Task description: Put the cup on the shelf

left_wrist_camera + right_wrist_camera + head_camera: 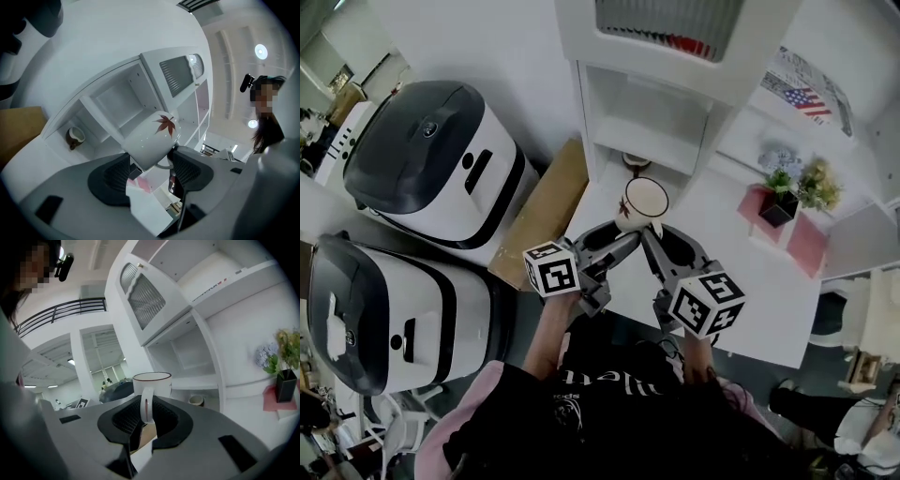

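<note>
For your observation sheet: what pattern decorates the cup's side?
A red maple leaf on the white cup, clearest in the left gripper view.

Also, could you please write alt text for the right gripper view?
The right gripper grips the handle of an upright white cup with a red rim. Behind it stands a white shelf unit with a small pot inside; potted flowers at right.

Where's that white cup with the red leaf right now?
Head view, centre: the cup is held between the left tool and right tool, just in front of the white shelf.
</note>
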A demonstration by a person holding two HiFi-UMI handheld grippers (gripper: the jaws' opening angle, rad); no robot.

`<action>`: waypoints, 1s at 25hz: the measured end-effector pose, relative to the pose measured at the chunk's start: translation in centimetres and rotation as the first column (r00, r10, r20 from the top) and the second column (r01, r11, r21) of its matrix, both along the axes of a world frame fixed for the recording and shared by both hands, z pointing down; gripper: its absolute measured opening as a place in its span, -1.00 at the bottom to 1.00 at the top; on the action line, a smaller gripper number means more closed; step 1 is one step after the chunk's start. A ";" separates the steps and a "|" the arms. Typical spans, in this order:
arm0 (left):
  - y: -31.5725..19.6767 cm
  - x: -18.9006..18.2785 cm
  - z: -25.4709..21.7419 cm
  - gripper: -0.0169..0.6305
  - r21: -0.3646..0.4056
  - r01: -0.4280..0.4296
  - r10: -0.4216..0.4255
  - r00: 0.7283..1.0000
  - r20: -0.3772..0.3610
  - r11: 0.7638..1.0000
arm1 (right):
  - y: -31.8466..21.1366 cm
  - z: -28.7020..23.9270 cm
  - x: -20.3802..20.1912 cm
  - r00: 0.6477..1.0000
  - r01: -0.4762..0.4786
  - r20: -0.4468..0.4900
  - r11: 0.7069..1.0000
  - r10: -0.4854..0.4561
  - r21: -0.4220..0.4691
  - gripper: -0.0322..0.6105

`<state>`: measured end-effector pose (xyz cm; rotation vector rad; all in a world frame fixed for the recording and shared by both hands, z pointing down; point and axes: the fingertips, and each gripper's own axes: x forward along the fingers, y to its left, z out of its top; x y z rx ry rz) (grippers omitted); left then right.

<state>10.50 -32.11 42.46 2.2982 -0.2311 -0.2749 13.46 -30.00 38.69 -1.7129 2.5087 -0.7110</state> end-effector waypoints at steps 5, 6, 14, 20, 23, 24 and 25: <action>-1.9 0.1 -0.4 -0.06 -0.001 -0.056 0.056 0.998 -0.035 0.998 | -2.0 -0.7 0.6 0.998 -0.066 0.010 0.998 0.066 0.010 -0.63; -2.3 0.1 -0.4 -0.06 0.002 -0.063 0.063 0.997 -0.037 0.998 | -2.5 -0.8 0.7 0.997 -0.079 -0.001 0.997 0.079 0.012 -0.63; -5.3 -1.0 0.8 -0.06 0.030 -0.086 0.086 0.996 0.024 0.996 | -7.5 -1.9 2.0 0.986 -0.148 -0.069 0.988 0.150 0.036 -0.63; -6.0 -1.5 0.7 -0.06 0.015 -0.129 0.129 0.992 -0.007 0.992 | -12.3 -1.7 2.8 0.978 -0.165 -0.124 0.986 0.168 0.034 -0.63; -6.4 -2.0 0.5 -0.07 0.020 -0.134 0.134 0.991 -0.018 0.991 | -14.9 -1.1 3.3 0.972 -0.181 -0.149 0.983 0.183 0.029 -0.63; -6.6 -2.2 0.6 -0.07 0.027 -0.132 0.133 0.991 -0.010 0.991 | -15.7 -0.9 3.4 0.970 -0.185 -0.156 0.982 0.187 0.029 -0.63; -6.8 -2.4 0.8 -0.08 0.034 -0.130 0.130 0.992 0.003 0.991 | -16.4 -0.6 3.4 0.968 -0.189 -0.162 0.982 0.191 0.027 -0.63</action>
